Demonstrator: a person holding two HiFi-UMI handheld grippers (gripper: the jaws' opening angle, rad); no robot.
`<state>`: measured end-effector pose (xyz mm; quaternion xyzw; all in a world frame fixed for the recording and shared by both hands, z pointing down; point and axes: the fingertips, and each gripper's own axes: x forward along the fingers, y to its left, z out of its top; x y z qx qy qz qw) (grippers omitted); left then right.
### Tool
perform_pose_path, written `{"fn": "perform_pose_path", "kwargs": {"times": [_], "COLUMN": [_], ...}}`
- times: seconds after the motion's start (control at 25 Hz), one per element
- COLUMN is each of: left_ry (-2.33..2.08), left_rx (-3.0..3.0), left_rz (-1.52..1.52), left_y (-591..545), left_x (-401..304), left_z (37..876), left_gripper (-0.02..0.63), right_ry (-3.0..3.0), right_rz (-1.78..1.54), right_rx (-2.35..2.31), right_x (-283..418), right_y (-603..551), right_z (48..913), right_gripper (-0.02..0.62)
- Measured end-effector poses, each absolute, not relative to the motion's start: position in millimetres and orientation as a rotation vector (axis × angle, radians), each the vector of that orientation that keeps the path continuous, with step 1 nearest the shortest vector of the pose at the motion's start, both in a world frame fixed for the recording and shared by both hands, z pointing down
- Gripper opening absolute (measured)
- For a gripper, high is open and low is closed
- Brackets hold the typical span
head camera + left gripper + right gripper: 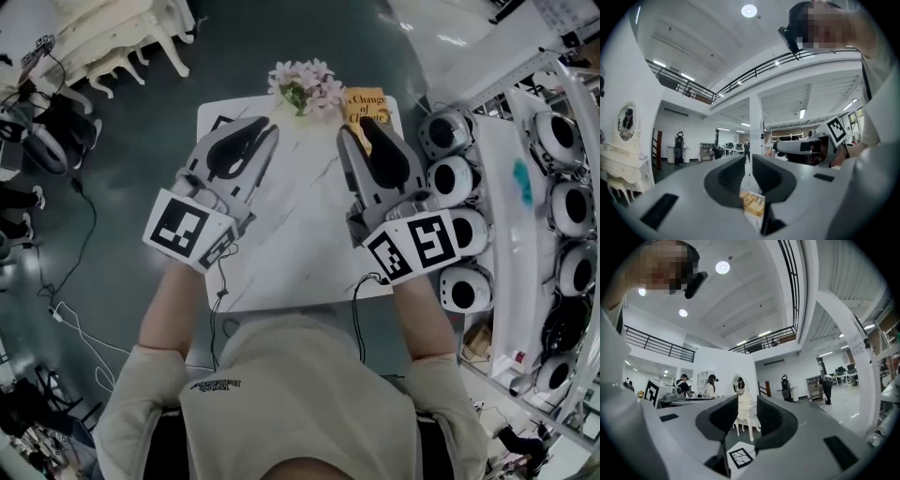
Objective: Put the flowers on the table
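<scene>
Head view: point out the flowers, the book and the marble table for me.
flowers [305, 82], head view, middle of the pink blossom cluster.
book [364, 101], head view, its orange cover.
marble table [295, 234], head view, bare top near its middle.

Book [366, 104]: yellow cover with dark print, lying flat.
Furniture [122, 37]: white, carved, with curved legs, standing at the far left on the floor [141, 141].
Floor: dark.
Cables [70, 319]: thin, trailing loose at the left.
Round devices [452, 178]: white with dark faces, lined up along the rack [511, 187] at the right.
</scene>
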<state>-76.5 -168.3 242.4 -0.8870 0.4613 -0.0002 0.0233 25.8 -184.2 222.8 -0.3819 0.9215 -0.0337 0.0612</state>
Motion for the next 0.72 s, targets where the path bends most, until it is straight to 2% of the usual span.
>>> {"fn": "perform_pose_path", "kwargs": {"times": [0.4,0.72], "left_ry": [1.458,1.449], "left_rx": [-2.758,-2.782], "left_rz": [-0.057,-0.05], "left_y": [-127,-106], "left_x": [-72,-71], "left_z": [243,241], "left_gripper": [0.012,0.008], "right_ry": [2.948,3.048], "right_rz": [0.036,0.095], "right_rx": [-1.036,-0.905], "right_x": [6,-18], "right_y": [-133,-115], "right_z": [220,237], "right_gripper": [0.024,0.009]}}
